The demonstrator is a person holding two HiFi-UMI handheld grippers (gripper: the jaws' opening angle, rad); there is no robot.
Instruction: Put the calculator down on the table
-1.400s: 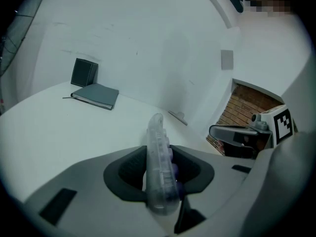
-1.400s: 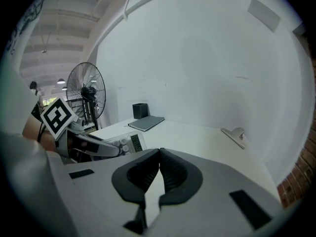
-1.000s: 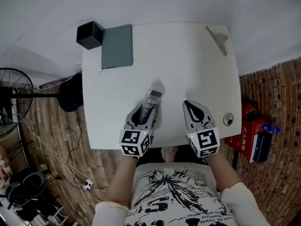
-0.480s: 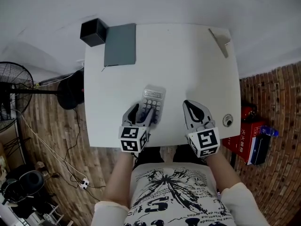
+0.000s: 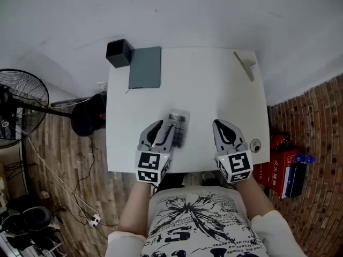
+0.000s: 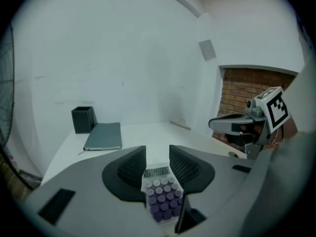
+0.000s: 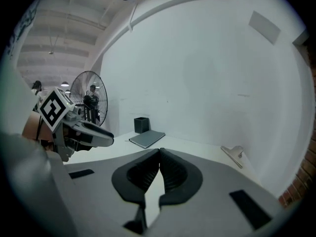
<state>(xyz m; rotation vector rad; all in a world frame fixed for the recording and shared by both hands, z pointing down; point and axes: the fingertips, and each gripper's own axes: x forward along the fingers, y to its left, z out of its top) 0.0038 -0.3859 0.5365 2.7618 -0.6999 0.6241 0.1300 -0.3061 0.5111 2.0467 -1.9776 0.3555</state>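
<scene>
On table (image 5: 214, 90) beneath left tool (image 6: 157, 154), calculator (image 5: 180, 126); closing jaws empty

Head view: left gripper (image 5: 164, 127), jaws closing with the calculator (image 5: 181, 127) in the gap between them, pads off it, covers its near-left edge. Key legends too small to read. Fan (image 5: 21, 106) cut by left edge. Small round item (image 5: 255, 145) at right edge of table (image 5: 214, 90): unidentifiable.

Left tool (image 5: 162, 129) jaws closing, clear of calculator (image 5: 180, 126) — right tool (image 5: 220, 127) jaws together.
</scene>
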